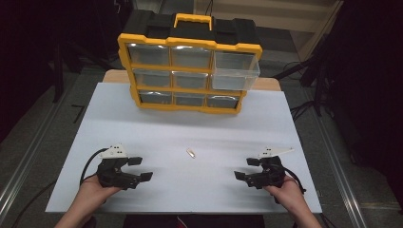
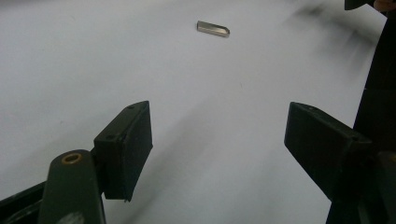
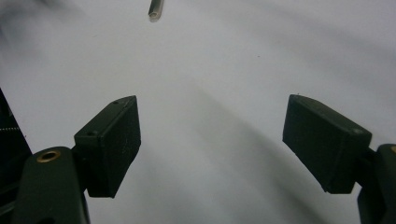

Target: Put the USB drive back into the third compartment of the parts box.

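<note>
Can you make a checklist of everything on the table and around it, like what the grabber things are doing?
Surface: white table top, flat and bare apart from one small part.
Job's things: small metal piece lying flat midway between the two grippers; yellow and black drawer organizer standing at the far edge, its upper right clear drawer pulled out, the rest pushed in.
Clutter: nothing seen.
Grippers: left gripper and right gripper rest near the front edge, jaws open and holding nothing, pointed toward each other.
Cables: black cable loops from the left gripper; another trails behind the right.
Surroundings: dark floor, metal rails on both sides.
</note>
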The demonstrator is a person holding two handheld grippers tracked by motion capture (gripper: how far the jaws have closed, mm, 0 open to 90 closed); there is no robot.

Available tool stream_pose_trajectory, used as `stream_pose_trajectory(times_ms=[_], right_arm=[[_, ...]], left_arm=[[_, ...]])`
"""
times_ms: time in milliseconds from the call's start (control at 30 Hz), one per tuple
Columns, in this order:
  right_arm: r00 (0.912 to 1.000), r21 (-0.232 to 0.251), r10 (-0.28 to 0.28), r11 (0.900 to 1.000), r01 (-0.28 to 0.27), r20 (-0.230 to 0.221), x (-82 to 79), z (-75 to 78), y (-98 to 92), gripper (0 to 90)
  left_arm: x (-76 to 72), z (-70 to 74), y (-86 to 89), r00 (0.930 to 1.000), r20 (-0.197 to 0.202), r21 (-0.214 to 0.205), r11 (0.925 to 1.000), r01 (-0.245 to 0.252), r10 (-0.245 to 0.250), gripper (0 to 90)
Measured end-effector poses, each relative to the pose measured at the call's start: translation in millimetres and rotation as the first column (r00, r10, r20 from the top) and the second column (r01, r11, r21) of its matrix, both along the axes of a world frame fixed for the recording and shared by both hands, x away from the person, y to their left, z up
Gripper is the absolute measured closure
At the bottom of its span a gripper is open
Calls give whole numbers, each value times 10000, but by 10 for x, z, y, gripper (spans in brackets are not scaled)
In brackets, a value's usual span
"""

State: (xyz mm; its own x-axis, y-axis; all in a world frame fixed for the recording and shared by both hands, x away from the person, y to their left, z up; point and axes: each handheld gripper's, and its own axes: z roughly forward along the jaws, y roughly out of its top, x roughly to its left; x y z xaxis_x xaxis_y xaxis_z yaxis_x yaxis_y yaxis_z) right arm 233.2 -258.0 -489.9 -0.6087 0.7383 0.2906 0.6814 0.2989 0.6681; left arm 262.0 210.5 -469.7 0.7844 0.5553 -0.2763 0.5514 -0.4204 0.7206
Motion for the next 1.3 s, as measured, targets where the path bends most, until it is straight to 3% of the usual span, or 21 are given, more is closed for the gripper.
stream_pose_trajectory(times_ms=[567,600,767,867,1300], right_arm=[[9993,48,377,9993,-377,12,30,6,-15,173],[9991,225,426,9988,-424,-74,37,1,-18,169],[9978,84,633,9980,-631,-209,71,4,-9,169],[9948,40,1014,9948,-1014,-119,138,58,-13,182],[9945,165,1045,9944,-1044,-65,328,194,114,182]], left_arm=[[10,1,8,9999,-92,-41,9999,-115,114,249],[10,0,7,9999,-85,-44,9999,-106,106,249],[9,2,5,10000,-58,-48,10000,-65,65,249],[7,1,3,10000,-47,-54,10000,-41,40,249],[9,-11,9,9999,131,49,9999,-101,101,249]])
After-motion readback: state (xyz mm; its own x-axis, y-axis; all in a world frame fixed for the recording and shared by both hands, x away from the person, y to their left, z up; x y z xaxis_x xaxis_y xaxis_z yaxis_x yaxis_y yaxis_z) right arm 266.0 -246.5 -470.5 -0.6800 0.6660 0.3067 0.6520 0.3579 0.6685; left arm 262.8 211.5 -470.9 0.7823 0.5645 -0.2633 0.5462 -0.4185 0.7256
